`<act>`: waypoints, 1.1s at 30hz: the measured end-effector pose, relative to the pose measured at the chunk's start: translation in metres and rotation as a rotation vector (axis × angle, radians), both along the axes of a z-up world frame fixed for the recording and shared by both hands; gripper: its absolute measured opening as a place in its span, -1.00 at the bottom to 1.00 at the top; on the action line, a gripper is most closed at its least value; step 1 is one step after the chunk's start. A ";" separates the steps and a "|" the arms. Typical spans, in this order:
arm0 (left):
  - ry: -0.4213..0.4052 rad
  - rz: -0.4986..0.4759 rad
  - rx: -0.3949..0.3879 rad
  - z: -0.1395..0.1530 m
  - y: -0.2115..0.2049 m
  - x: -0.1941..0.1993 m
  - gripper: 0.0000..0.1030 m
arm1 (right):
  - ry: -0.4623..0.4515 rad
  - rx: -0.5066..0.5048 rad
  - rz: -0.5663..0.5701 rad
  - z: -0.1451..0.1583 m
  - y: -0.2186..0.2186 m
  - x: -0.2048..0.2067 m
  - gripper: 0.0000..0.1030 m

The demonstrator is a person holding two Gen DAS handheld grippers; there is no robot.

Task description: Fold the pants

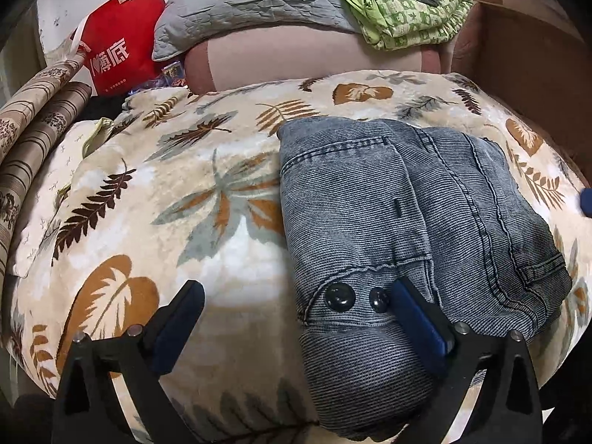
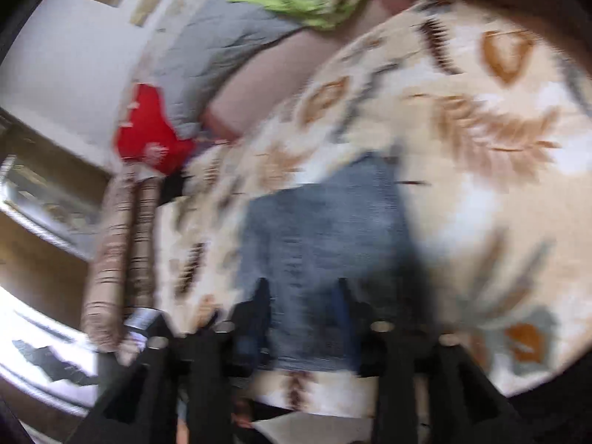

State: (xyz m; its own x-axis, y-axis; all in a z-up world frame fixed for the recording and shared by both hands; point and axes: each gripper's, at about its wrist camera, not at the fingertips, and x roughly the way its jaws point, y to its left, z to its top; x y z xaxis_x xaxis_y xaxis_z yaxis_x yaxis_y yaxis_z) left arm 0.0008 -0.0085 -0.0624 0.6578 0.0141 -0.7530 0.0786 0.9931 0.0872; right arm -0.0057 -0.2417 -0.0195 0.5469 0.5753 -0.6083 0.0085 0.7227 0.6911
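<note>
The grey-blue denim pants point(image 1: 407, 229) lie folded in a compact bundle on the leaf-print blanket point(image 1: 166, 192). Two dark snap buttons point(image 1: 340, 296) face me at the near end. My left gripper point(image 1: 296, 303) is open just above the blanket; its right finger point(image 1: 418, 318) rests on the near end of the pants, its left finger point(image 1: 177, 314) is over bare blanket. In the blurred right wrist view the pants point(image 2: 322, 244) lie ahead. My right gripper point(image 2: 301, 292) is partly open over their near edge, holding nothing.
A red bag point(image 1: 118, 55), a grey quilted pillow point(image 1: 240, 14) and a green patterned cloth point(image 1: 403, 11) lie at the back. Striped rolled fabric point(image 1: 33, 140) lies at the left. A brown cardboard box wall point(image 1: 525, 59) stands at the right.
</note>
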 end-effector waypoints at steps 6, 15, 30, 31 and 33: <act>0.014 -0.023 -0.056 0.019 0.005 -0.002 0.94 | 0.192 -0.024 -0.030 -0.096 -0.005 0.016 -0.94; 0.005 -0.002 0.040 0.003 -0.004 -0.003 0.97 | 0.173 -0.221 0.096 -0.032 0.022 0.027 -0.79; -0.034 -0.003 -0.153 0.023 0.021 -0.007 0.96 | 0.195 -0.216 0.077 -0.068 0.016 0.133 -0.02; -0.065 0.019 -0.204 0.030 0.027 -0.010 0.96 | 0.188 -0.240 0.092 -0.067 0.019 0.133 -0.02; -0.099 0.052 -0.248 0.038 0.034 -0.013 0.96 | 0.184 -0.221 0.078 -0.069 0.016 0.131 -0.01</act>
